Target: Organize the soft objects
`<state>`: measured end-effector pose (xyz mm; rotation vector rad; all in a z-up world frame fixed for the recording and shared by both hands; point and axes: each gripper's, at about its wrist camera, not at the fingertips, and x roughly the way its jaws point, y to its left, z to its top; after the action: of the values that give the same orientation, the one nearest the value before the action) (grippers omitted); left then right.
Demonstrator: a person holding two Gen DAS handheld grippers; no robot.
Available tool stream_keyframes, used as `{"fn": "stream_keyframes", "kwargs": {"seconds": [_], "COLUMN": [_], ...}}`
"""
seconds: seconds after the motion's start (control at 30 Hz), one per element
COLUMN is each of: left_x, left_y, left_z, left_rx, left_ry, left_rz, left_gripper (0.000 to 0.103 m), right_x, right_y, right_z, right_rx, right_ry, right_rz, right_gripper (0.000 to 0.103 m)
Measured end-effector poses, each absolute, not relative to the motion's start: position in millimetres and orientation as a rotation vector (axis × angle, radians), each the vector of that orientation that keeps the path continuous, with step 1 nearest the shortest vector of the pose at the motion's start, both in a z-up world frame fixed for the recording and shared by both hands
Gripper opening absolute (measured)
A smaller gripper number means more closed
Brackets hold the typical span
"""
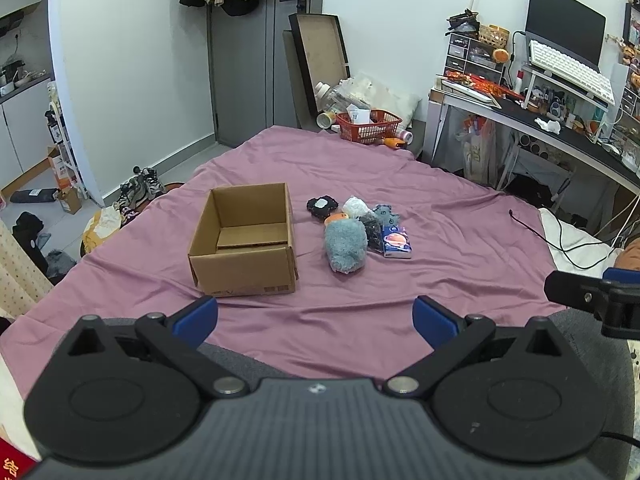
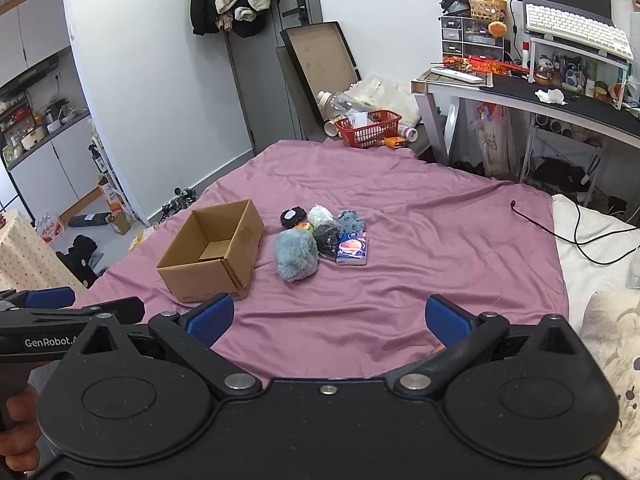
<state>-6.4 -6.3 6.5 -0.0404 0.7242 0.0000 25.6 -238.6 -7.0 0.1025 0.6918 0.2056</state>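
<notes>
Seen from the left wrist, left gripper (image 1: 316, 320) held with fingers (image 1: 196, 318) spread wide, holding nothing, above the near edge of the purple bedsheet (image 1: 400, 184). One open cardboard box (image 1: 244, 246) at 11 o'clock, nothing visible inside. Cluster of soft objects just beside it at 12 to 1 o'clock: one blue-grey plush (image 1: 346, 250), one black pouch (image 1: 321, 207), one white bundle (image 1: 355, 206), one tissue packet (image 1: 396, 242), one dark net bundle (image 1: 372, 232), one small grey plush (image 1: 385, 213), one orange item mostly hidden. Seven counted.

From the right wrist, right gripper (image 2: 327, 320) likewise wide and unladen. Same box at 10 o'clock, blue-grey plush (image 2: 296, 255) at 12 o'clock, nearest of the cluster. Judged light, compressible, non-fragile; best pinched across the plush's middle. Tissue packet (image 2: 352, 253) judged slick-wrapped; take across its short sides.
</notes>
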Motion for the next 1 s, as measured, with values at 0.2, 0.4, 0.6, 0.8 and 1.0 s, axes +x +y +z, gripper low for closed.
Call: {"fn": "stream_keyframes", "kwargs": {"seconds": [0.2,0.4,0.6,0.8,1.0], "left_x": [-6.6,-7.0,-7.9,-9.1,-9.7], "left_y": [-3.2,-3.6,-2.2,1.7,4.2], "left_z": [5.2,4.8,4.0,3.3,3.1], "left_rx": [-0.049,-0.053,-0.056,-0.065,-0.069], "left_ry": [0.72,0.72,0.717,0.714,0.713], "left_rz": [0.007,0.006,0.01,0.013,0.014], "left_gripper": [0.103,0.103,0.103,0.103,0.103], "right_x": [26.3,25.9,27.0,25.9,25.6], "right_y": [-234.6,-232.1,-228.4,-223.7,-221.6], "right_z": [-6.9,-7.4,-6.6,-5.7,-5.1], "right_rx": [0.089,0.096,0.097,0.083,0.08], "right_ry": [0.697,0.699,0.704,0.703,0.704], "right_rz": [0.213,0.227,0.235,0.238,0.24], "right_gripper": [0.103,0.103,0.103,0.103,0.103]}}
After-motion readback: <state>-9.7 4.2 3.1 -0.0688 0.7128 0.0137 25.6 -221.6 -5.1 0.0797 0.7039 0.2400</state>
